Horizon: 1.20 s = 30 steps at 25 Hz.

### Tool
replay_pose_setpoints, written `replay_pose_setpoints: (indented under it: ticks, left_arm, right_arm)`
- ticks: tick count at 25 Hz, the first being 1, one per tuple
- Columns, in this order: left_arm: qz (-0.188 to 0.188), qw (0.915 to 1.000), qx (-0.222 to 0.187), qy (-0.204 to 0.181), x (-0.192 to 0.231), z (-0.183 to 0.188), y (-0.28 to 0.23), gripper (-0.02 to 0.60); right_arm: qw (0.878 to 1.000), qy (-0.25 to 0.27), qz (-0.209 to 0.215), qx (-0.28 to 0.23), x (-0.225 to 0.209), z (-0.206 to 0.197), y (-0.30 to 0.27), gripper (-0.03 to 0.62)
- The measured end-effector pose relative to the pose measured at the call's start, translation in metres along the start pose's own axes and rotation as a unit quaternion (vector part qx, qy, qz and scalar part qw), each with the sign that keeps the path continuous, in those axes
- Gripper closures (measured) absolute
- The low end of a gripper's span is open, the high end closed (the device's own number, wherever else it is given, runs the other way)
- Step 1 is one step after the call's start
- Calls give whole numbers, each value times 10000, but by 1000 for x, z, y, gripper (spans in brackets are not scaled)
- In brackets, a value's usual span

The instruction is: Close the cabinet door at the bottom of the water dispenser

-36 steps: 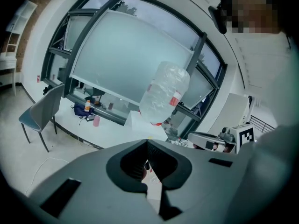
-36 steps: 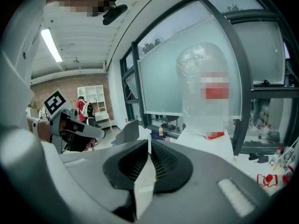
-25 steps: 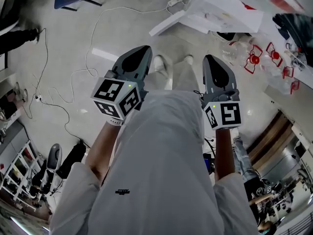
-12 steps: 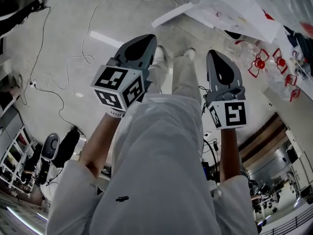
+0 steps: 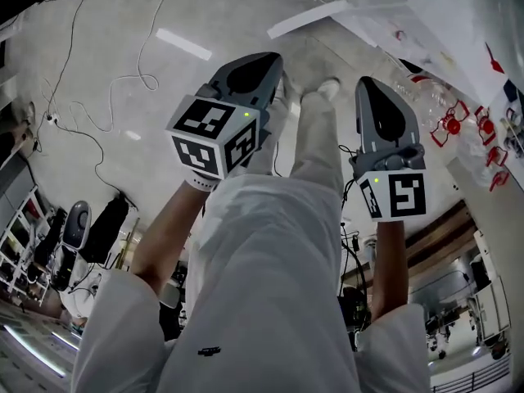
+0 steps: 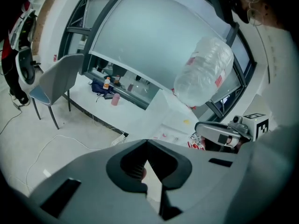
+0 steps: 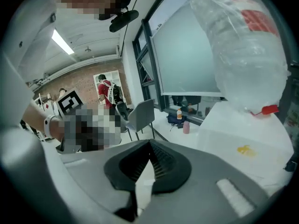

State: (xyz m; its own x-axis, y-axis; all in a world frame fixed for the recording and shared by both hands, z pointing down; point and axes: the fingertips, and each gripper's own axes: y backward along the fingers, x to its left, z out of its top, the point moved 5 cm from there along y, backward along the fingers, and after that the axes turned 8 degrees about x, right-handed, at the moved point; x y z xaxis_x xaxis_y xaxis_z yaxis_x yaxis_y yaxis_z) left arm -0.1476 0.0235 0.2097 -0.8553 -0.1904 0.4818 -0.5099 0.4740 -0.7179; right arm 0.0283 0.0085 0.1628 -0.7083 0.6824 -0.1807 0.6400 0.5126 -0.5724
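The water dispenser (image 6: 170,120) is a white box with a big clear bottle (image 6: 203,71) upside down on top; its bottom cabinet door is out of sight in every view. The right gripper view shows the same bottle (image 7: 243,45) close up over the white body (image 7: 238,134). My left gripper (image 5: 270,62) and right gripper (image 5: 368,87) are held in front of my white-clad body, pointing at the floor. The left gripper (image 6: 147,141) has its tips touching, with nothing between them. The right gripper (image 7: 149,143) is likewise shut and empty.
Cables (image 5: 106,80) trail over the pale floor. A grey chair (image 6: 56,78) stands left of the dispenser, and a power strip (image 6: 119,138) lies on the floor by it. Red-and-clear items (image 5: 450,125) lie at the right. A person (image 7: 108,90) stands far back.
Both grippers sit slightly higher and further right in the head view, and the floor behind them has slid down-left. Their jaws look the same.
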Motion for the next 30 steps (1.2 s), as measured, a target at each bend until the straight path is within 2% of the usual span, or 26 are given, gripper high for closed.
replay_pose_setpoints:
  ticks: [7, 13, 18, 23, 30]
  left_arm:
    - [64, 9998, 192, 67, 21, -17, -31, 580]
    - [181, 9993, 293, 139, 46, -36, -60, 580]
    - [322, 9981, 395, 354, 67, -52, -81, 580]
    - [379, 9973, 508, 372, 85, -71, -105, 580]
    - [684, 9944, 802, 105, 126, -106, -142, 580]
  right_arm:
    - [9977, 556, 249, 282, 2, -21, -31, 585]
    - [9972, 596, 297, 333, -6, -41, -57, 584]
    - [9928, 967, 522, 470, -1, -55, -79, 583]
    - [9915, 952, 692, 559, -3, -74, -97, 584]
    - [9897, 859, 822, 794, -6, -103, -122, 584]
